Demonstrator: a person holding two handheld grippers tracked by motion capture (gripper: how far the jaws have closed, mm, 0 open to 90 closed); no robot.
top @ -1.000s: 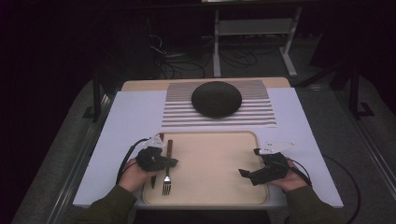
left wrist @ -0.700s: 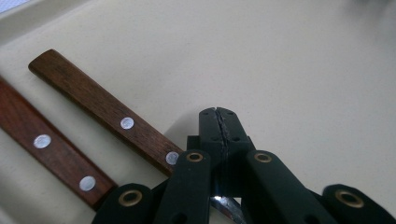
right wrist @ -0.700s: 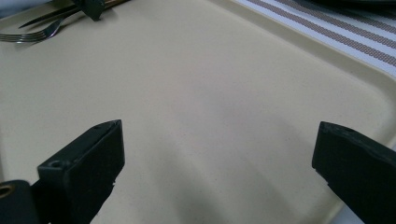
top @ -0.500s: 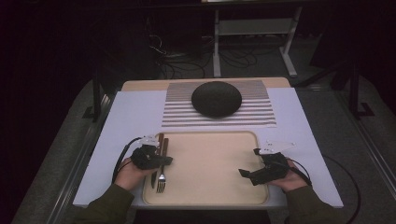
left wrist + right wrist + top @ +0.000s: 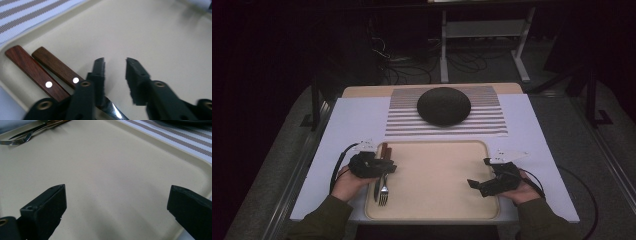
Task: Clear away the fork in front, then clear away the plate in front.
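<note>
Since the earlier frame the left gripper (image 5: pixel 115 62) has just been opening its jaws; nothing sits between them, and the fork (image 5: pixel 383 190) lies just beside, next to the knife (image 5: pixel 377 175) on the tray (image 5: pixel 437 210). Release seems done; withdrawing comes next. The right gripper (image 5: pixel 116 202) stands wide apart.

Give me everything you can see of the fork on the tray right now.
The silver metal fork with a brown wooden handle lies flat at the left edge of the beige plastic tray, tines toward the person. Its handle carries a pale rivet dot and sits alongside a knife with a redder wooden handle; whether the two touch is unclear. The left gripper hovers over the fork's neck, its jaws having just been opening, nothing between the fingers.
</note>
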